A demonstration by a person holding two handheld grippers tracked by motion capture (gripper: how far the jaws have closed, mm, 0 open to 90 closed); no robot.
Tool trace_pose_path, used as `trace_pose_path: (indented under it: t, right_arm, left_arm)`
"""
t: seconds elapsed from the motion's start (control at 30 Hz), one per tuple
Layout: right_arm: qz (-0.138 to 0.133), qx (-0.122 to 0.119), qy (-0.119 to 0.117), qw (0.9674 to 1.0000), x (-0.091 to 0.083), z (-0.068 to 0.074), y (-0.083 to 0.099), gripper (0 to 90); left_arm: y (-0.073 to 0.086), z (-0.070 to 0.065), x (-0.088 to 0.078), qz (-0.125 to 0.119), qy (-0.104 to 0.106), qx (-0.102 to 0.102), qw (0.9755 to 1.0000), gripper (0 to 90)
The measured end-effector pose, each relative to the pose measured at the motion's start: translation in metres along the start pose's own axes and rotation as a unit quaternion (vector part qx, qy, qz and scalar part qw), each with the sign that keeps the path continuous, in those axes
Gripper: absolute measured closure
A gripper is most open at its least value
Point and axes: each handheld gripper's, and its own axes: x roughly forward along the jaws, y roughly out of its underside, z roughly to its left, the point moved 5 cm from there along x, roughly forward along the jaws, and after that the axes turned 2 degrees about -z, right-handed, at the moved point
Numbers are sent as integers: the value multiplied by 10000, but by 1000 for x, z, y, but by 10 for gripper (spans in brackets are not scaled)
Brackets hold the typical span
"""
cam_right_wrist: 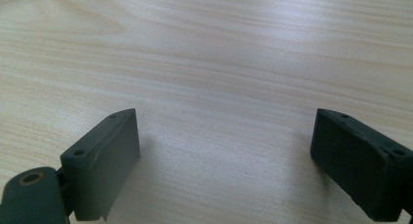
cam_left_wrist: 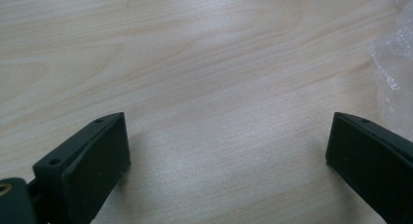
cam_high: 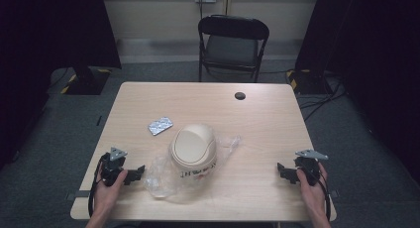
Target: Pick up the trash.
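Resting pose: both claws are lying low on the wooden counter (cam_high: 257,119), one at each near corner, each held by a hand coming in from 6 o'clock.
Left claw (cam_high: 140,171): it is sitting at about 8 o'clock from the counter's middle, its jaws pointing toward 3 o'clock; in the left gripper view (cam_left_wrist: 226,156) the two black jaws are standing wide apart with bare wood between them, gripping nothing.
Left hand (cam_high: 106,191): it is wrapping the handle at the counter's near left edge.
Right claw (cam_high: 282,169): it is sitting at about 4 o'clock from the middle, jaws pointing toward 9 o'clock; in the right gripper view (cam_right_wrist: 224,151) its jaws are likewise spread wide over bare wood, holding nothing.
Right hand (cam_high: 312,188): it is gripping the handle near the right front corner.
Beige domed lid (cam_high: 193,147): it is lying near the counter's middle, slightly toward 6 o'clock, between the two claws and nearer the left one, with dark handwriting along its near rim, too small to read.
Clear plastic bag (cam_high: 161,178): it is spreading crumpled under and around the lid, its near corner lying just beside the left claw's tips; a fold of it is showing at 3 o'clock in the left gripper view (cam_left_wrist: 394,73).
Blister pack (cam_high: 160,125): it is lying flat at 10 o'clock from the lid, apart from it.
Black round cap (cam_high: 240,95): it is sitting near the far edge, at 1 o'clock.
Folding chair (cam_high: 233,44): it is standing beyond the counter at 12 o'clock.
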Motion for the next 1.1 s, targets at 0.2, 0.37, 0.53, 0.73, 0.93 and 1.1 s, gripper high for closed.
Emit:
trace_pose_path:
  t: [0.2, 0.37, 0.53, 0.73, 0.93, 1.1]
  right_arm:
    - [0, 0, 3, 10000, 0, 0, 0, 101]
    - [1, -3, -2, 10000, 0, 0, 0, 101]
    - [-3, -4, 7, 10000, 0, 0, 0, 101]
    - [1, -7, 7, 10000, 0, 0, 0, 102]
    - [6, -27, -26, 10000, -1, 2, 1, 101]
    - [6, -28, -24, 10000, -1, 2, 1, 101]
  left_arm:
    - [0, 1, -2, -49, -90, -76, 9999, 75]
    - [0, 2, -8, -155, -110, -378, 9991, 158]
    - [0, -2, -10, -159, -76, -283, 9994, 160]
    - [-9, -8, -24, -485, 462, -327, 9972, 161]
    - [-20, -21, -33, -607, 719, -115, 9955, 170]
    - [-31, -30, -38, -654, 895, 66, 9938, 205]
